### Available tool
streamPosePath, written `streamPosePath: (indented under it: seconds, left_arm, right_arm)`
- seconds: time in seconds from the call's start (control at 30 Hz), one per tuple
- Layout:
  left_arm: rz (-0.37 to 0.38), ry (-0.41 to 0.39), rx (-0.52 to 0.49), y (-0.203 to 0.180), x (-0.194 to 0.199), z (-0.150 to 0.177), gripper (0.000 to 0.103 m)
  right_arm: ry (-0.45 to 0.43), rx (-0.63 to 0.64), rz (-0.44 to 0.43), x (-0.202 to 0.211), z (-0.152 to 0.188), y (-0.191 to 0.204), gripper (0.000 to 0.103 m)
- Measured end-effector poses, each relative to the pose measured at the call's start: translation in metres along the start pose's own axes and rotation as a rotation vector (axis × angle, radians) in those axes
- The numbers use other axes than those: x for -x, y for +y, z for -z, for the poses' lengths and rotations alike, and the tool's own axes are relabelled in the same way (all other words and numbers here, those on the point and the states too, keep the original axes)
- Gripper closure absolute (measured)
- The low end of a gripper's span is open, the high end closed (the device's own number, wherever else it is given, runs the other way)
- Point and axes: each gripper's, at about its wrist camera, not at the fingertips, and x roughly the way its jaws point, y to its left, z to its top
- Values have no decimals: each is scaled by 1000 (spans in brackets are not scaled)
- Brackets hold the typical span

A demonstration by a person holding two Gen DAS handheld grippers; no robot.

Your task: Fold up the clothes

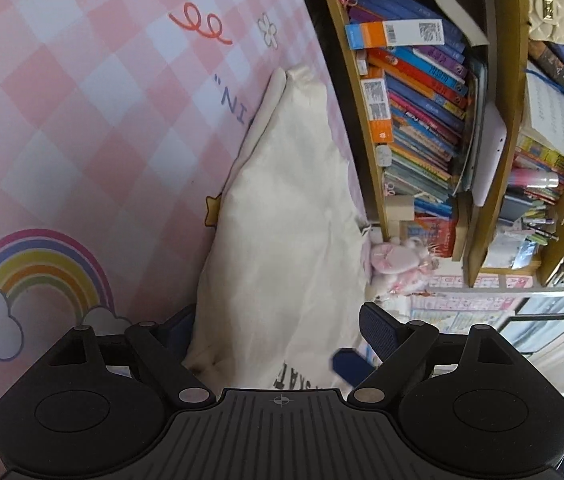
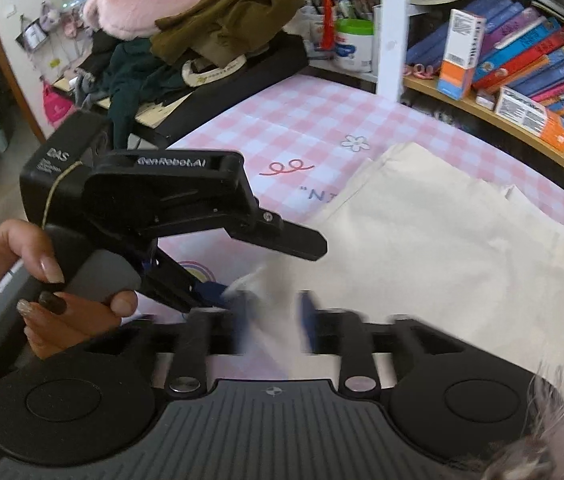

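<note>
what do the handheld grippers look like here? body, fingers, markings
Both are matte black plastic with a ribbed grey centre plate bearing a crosshair mark, round caps either side and silver pivot pins. The left gripper has dark blue textured pads on its fingers. From the right wrist view, its side reads "GenRobot.AI", with a thin tan cord. The right gripper is blurred. The hand wears long decorated nails.

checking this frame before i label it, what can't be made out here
- Right gripper, right wrist view: motion blur smears the fingers; whether they pinch the cloth can't be told.
- Cloth's near edge, left wrist view: hidden behind the left gripper, whose jaws stand wide apart.
- Print on the cloth, left wrist view: cut off by the gripper body.
- Mat lettering, right wrist view: partly under the cloth.
</note>
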Motion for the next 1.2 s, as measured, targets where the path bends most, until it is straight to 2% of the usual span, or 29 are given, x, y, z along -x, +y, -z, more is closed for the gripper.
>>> streamPosePath:
  seconds: [0.1, 0.3, 0.43, 0.57, 0.7, 0.73, 0.8, 0.87, 0.9, 0.97, 1.03, 1.2]
  left_arm:
    - [8, -3, 3, 0, -1, -1, 17]
    - [8, -7, -17, 0, -2, 1, 17]
    - [14, -11, -29, 1, -2, 3, 17]
    - [9, -12, -49, 0, -3, 4, 17]
    - [-2, -10, -79, -1, -5, 6, 20]
    - [-14, -8, -94, -1, -6, 6, 24]
    - [-52, -1, -112, -1, -9, 8, 45]
    - [-78, 19, -88, 5, -13, 8, 81]
    - [-91, 30, -78, 7, -15, 8, 87]
    - [-88, 27, -123, 0, -13, 10, 90]
    - [-45, 10, -230, -18, -9, 15, 90]
    - [-17, 23, -441, -54, -13, 28, 90]
  right_arm:
    - [-8, -21, 26, 5, 4, -6, 60]
    - [-13, -72, 89, 10, 6, -26, 44]
    - [-19, -136, 144, 7, 0, -48, 44]
    - [-12, -243, 211, -8, -19, -78, 44]
    - [48, -252, 250, -37, -47, -97, 38]
    - [64, -249, 258, -45, -53, -99, 38]
    - [98, -246, 264, -63, -62, -101, 38]
    - [141, -243, 262, -81, -71, -100, 38]
    - [158, -232, 265, -89, -76, -97, 37]
    - [189, -199, 272, -103, -85, -91, 31]
    - [214, -175, 275, -115, -95, -85, 26]
    - [257, -158, 266, -143, -119, -75, 25]
